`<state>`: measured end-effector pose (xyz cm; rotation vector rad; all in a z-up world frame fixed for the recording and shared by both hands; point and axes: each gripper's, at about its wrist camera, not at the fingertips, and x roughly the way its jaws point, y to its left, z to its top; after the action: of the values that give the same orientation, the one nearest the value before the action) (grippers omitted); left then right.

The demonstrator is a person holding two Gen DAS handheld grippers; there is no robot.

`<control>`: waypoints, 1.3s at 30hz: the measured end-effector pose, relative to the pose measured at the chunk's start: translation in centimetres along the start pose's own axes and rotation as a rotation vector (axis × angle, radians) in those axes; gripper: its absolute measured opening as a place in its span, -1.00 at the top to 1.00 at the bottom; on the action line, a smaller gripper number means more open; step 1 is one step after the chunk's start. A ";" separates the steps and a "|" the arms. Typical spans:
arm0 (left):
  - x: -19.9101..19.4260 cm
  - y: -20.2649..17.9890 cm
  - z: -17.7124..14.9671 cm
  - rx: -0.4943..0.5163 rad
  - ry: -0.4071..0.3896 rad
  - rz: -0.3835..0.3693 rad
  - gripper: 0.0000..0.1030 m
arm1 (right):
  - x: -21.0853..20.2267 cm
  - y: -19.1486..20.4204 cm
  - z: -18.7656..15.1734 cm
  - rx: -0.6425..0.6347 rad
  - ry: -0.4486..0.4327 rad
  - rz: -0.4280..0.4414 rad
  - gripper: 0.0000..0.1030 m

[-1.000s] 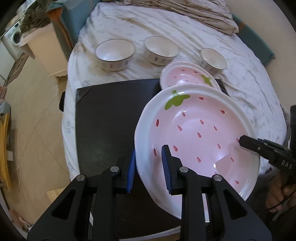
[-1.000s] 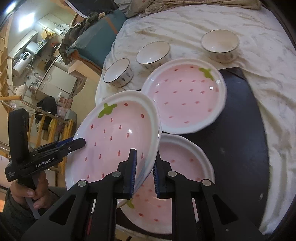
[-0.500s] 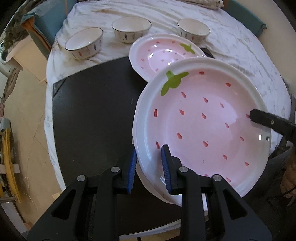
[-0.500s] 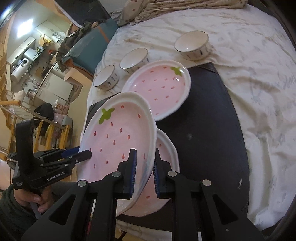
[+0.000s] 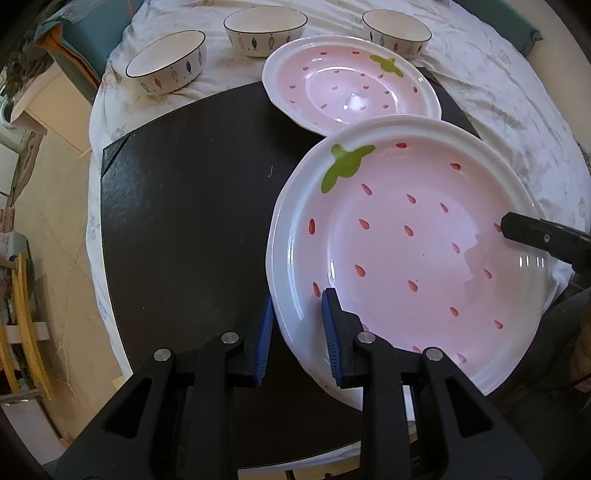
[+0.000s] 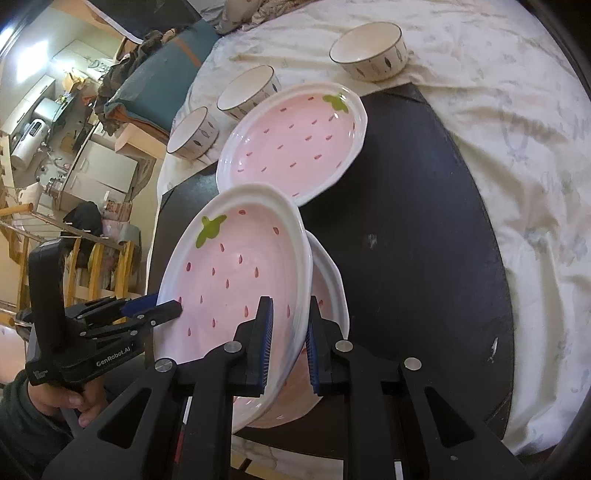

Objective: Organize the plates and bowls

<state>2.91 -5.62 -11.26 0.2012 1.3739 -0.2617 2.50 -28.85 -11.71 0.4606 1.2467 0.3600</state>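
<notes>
1. Far to the left of my left claw (image 5: 297,306), three bowls stand in a row on the white cloth (image 5: 517,122): the left bowl (image 5: 166,62), the middle bowl (image 5: 265,31) and the right bowl (image 5: 397,31), all upright and apart from each other.
2. Straight ahead of that claw lies the black mat (image 5: 184,221), bare in the part just to the claw's left.
3. My left claw is clamped on the near-left rim of the top plate (image 5: 406,251), one blue pad under the rim and one on the pink inside.
4. Beyond the top plate, a far plate (image 5: 351,88) lies flat on the mat, just in front of the right bowl; whether the two plates touch I cannot tell.
5. My right claw (image 6: 290,321) is clamped on the opposite rim of the top plate; its black finger shows at the plate's right edge from the left wrist.
6. From the right wrist, the top plate is tilted, and a lower plate (image 6: 332,280) lies under it on the mat, just right of my right claw's tips.
7. My hand (image 6: 62,402) grips the left claw's handle at the lower left of that view.
</notes>
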 end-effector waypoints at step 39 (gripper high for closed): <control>1.9 1.6 0.6 -0.092 0.009 0.044 -0.38 | 3.3 -1.1 0.3 0.063 0.121 -0.086 0.67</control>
<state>4.32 -4.44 -13.06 0.1562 1.3854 -0.1605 3.73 -28.21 -14.91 0.4422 1.3935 0.2793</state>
